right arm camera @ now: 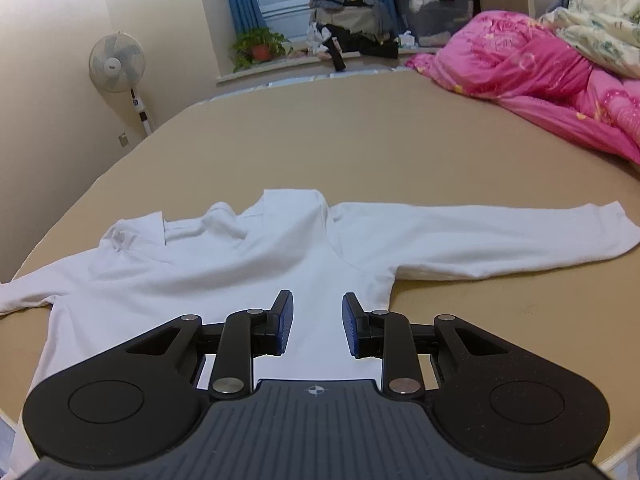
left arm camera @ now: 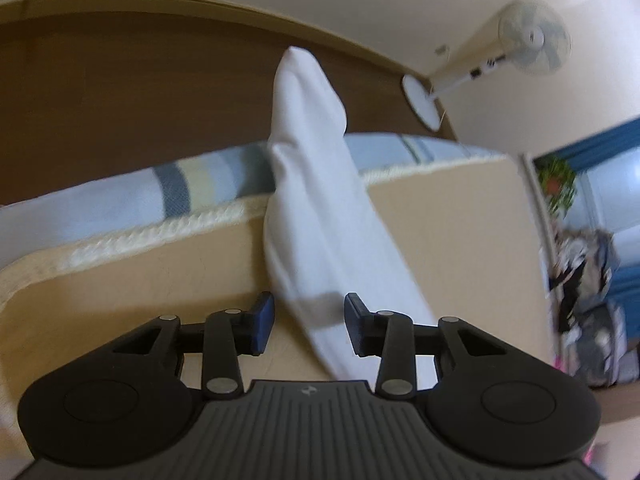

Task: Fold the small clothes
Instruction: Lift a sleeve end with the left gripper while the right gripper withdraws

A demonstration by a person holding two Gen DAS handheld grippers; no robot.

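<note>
White long-sleeved shirt [right arm camera: 248,264] lies spread on the bed [right arm camera: 400,140]: light, limp, prone to wrinkling; best pinched at cuff or hem. Left gripper [left arm camera: 309,326] and right gripper [right arm camera: 317,326] both stand apart, empty.

White shirt [right arm camera: 248,264] — spread flat, seemingly rumpled
</note>
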